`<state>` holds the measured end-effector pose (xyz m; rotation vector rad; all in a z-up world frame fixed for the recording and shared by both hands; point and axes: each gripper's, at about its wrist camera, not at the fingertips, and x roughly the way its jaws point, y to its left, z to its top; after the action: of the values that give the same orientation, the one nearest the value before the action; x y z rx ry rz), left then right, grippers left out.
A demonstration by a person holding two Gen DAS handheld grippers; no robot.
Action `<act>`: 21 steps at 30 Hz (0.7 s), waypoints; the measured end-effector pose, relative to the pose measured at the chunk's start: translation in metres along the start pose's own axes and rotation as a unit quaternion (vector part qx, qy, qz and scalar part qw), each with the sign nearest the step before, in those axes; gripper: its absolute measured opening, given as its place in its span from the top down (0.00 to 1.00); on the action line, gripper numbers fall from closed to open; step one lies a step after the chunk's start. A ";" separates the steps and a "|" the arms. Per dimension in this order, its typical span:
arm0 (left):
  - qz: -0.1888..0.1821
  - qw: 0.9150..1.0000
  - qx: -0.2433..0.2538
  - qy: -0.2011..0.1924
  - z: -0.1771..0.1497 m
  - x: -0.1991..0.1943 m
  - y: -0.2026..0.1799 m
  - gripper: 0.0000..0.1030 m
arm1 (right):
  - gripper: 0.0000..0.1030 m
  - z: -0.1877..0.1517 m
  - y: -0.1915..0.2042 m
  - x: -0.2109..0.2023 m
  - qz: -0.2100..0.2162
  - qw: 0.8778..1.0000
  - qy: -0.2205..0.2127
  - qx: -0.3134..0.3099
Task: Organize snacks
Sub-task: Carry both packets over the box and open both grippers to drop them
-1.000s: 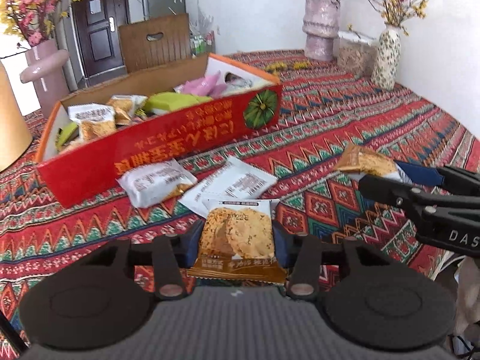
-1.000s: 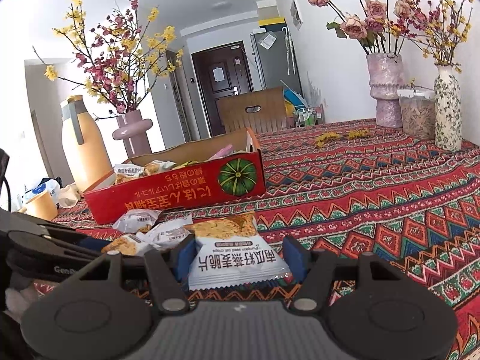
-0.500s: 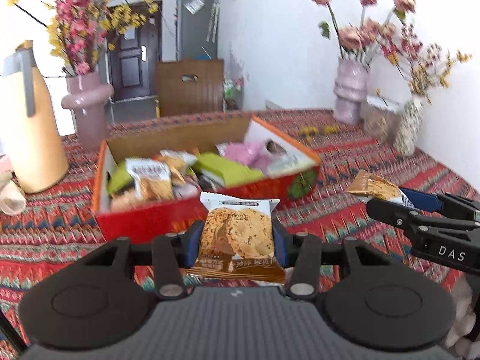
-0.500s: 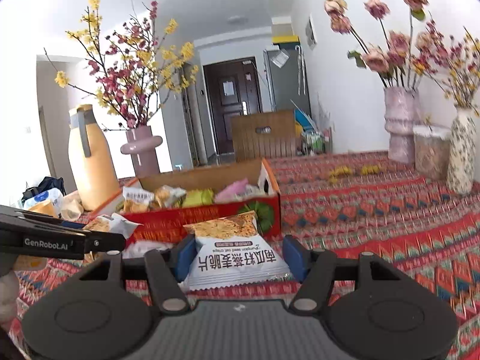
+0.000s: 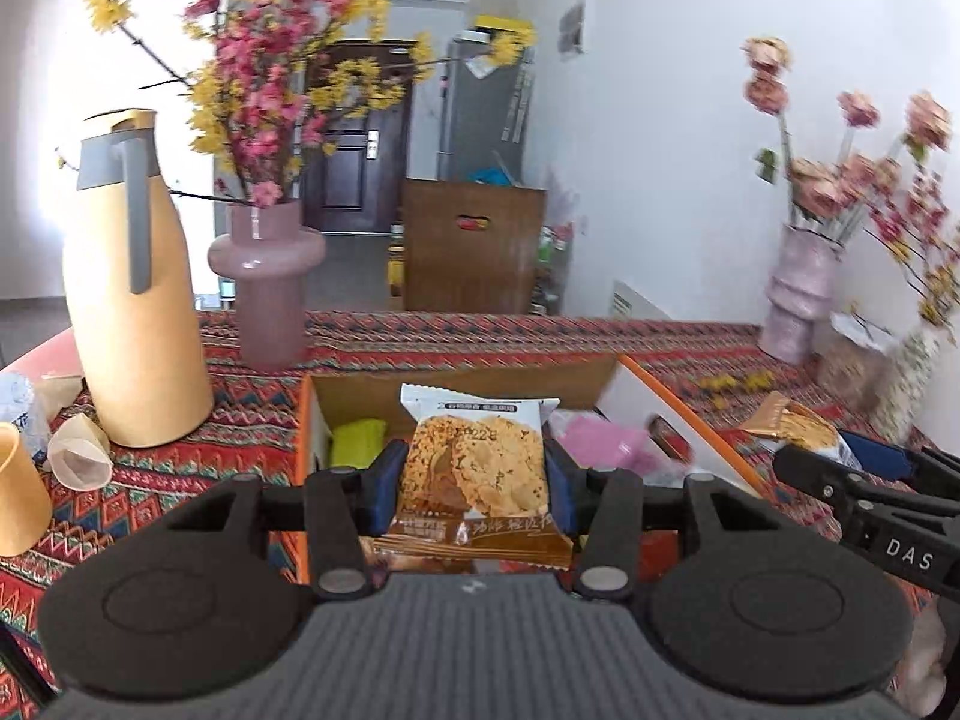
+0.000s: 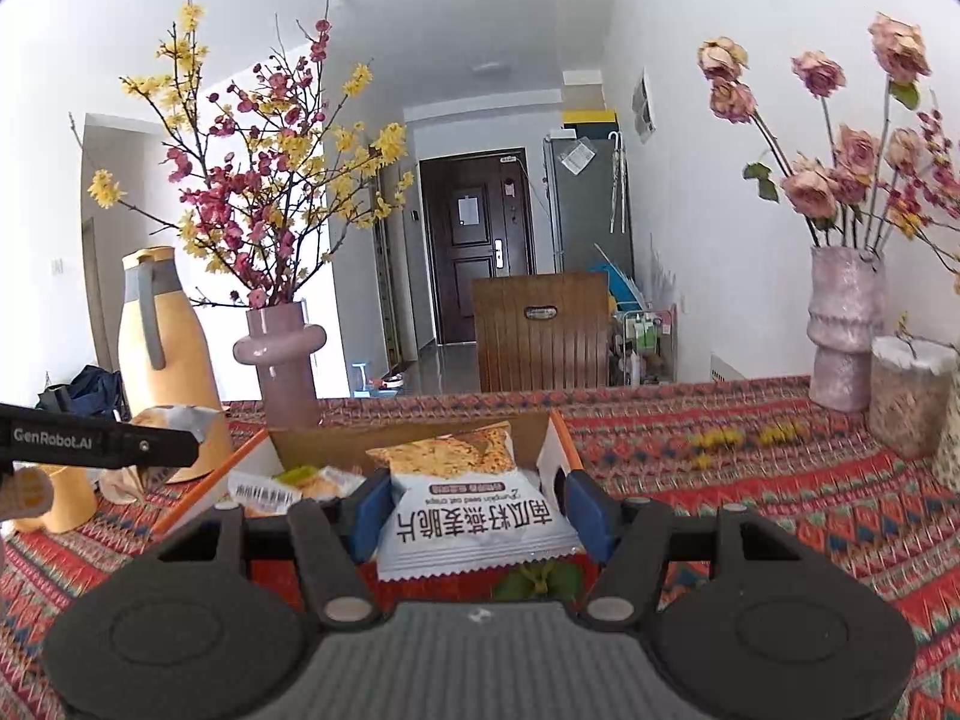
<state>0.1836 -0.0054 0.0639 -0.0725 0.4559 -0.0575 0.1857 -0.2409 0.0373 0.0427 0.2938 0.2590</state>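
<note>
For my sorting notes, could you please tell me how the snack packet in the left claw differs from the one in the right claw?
The left claw pinches a cookie packet with a brown bottom band and round cookies pictured; the right claw pinches a crisp packet that is mostly white with large dark characters. The cookie packet's picture reads upright, while the crisp packet's print is upside down. Both are sealed, gripped by their sides, and held in front of the open red box.

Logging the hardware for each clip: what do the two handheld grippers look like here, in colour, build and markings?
Both look alike: matte black plastic, a ribbed grey housing between two round black discs, and angled linkage arms with silver pivot pins. The left gripper and the right gripper both carry blue pads on their fingers. Seen from the side, one black finger reads "GenRobot.AI" in white, the other "DAS". No cables or sleeves are visible.
</note>
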 end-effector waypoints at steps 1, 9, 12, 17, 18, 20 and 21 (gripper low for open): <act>0.006 1.000 -0.007 0.000 0.004 0.006 0.004 0.53 | 0.40 0.004 0.002 0.007 -0.001 1.000 0.000 -0.002; 0.055 0.998 -0.036 -0.002 0.016 0.052 0.024 0.53 | 0.40 0.027 0.024 0.072 -0.005 1.000 0.010 -0.015; 0.061 0.997 -0.049 0.007 0.009 0.070 0.033 0.53 | 0.40 0.022 0.027 0.091 -0.005 1.000 0.018 -0.011; 0.082 0.995 -0.046 0.012 -0.004 0.089 0.040 0.53 | 0.40 0.001 0.027 0.112 -0.004 1.000 0.018 -0.013; 0.080 0.996 -0.048 0.015 -0.005 0.092 0.041 0.53 | 0.40 -0.003 0.027 0.117 -0.005 1.000 0.026 -0.015; 0.080 0.996 -0.046 0.016 -0.007 0.094 0.042 0.53 | 0.40 -0.008 0.027 0.125 -0.002 0.999 0.041 -0.015; 0.081 0.996 -0.045 0.016 -0.008 0.094 0.041 0.53 | 0.40 -0.010 0.028 0.127 -0.004 0.999 0.046 -0.017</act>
<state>0.2658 0.0285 0.0128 -0.1220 0.4944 0.1220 0.2932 -0.1812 -0.0060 -0.0031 0.3816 0.2587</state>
